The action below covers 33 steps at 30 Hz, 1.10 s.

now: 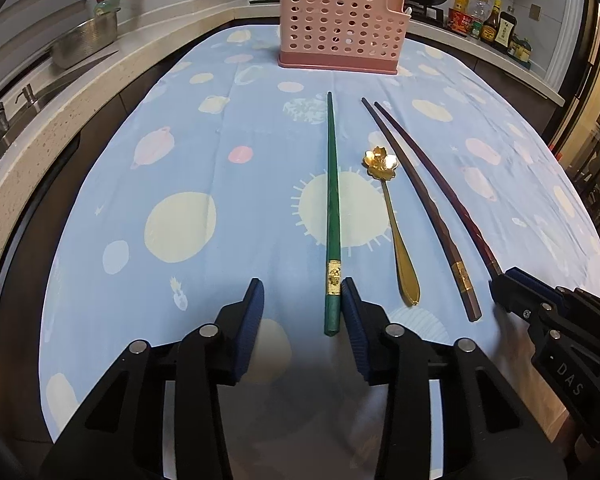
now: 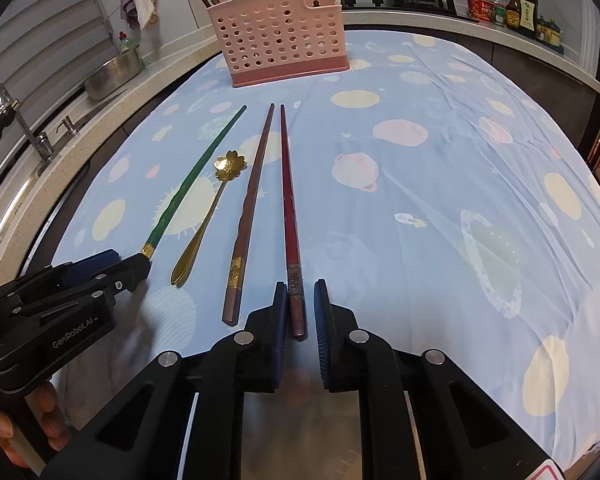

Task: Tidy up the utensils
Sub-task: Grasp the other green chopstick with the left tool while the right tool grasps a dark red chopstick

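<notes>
A worktop covered with a pale blue planet-print cloth carries four utensils lying side by side, all pointing toward a pink perforated holder that stands upright at the far edge; from left to right they are a green chopstick, a gold flower spoon, a brown chopstick and a red chopstick; the left gripper sits low over the cloth at the green chopstick's near end, jaws part open, the chopstick lying just inside the right finger with a clear gap to the left finger, so nothing is clamped; the right gripper has narrow jaws around the red chopstick's near end, its left pad against the stick and a slim gap showing on the other side; a person's fingers wrap the left handle.
</notes>
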### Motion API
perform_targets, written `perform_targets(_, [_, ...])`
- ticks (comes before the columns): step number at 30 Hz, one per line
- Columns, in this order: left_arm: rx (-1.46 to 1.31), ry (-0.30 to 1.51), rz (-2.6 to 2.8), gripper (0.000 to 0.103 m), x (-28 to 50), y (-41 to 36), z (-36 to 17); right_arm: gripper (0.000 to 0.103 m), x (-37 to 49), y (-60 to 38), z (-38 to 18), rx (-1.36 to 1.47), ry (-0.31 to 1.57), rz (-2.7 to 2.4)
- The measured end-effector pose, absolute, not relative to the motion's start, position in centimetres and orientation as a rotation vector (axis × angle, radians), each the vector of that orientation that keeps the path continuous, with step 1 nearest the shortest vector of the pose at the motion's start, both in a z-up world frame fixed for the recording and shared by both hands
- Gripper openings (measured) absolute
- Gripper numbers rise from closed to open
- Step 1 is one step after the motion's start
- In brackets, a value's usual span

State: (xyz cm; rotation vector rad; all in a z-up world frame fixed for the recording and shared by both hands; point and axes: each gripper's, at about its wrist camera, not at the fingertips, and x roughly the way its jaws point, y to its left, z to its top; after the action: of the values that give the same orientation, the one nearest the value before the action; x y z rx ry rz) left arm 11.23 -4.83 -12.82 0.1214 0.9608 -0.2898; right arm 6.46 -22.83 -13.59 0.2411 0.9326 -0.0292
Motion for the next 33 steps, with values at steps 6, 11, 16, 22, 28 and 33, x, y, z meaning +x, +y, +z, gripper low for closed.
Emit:
perform_targets(6, [0.111, 0.966, -0.322, 0.008, 11.0, -5.1, -12.7, 0.008, 6.5, -23.0, -13.6, 0.248, 0.932, -0.026])
perform_targets(11, [0.09, 0.97, -0.326, 0.008, 10.7, -4.7, -12.3, 0.007, 5.9, -22.9, -13.1, 0.253, 0.924, -0.019])
perform_targets(16, [0.065, 0.942, -0.324, 0.008, 10.2, -3.9, -10.5, 0.007, 4.7, -23.1, -11.6, 0.266, 0.883, -0.022])
perform_targets(22, [0.027, 0.895, -0.321, 0.007, 9.5, -2.9, -7.6, 0.007, 3.3, -23.8, -8.8, 0.287, 0.815, -0.025])
perform_targets(28, [-0.002, 0.828, -0.317, 0.007, 8.9, -2.1, -4.1, 0.007, 2.0, -24.5, -5.1, 0.295, 0.729, -0.027])
perform_targets(33, [-0.024, 0.781, -0.326, 0.007, 8.7, -1.3, -1.3, 0.007, 1.4, -25.7, -1.7, 0.323, 0.648, -0.032])
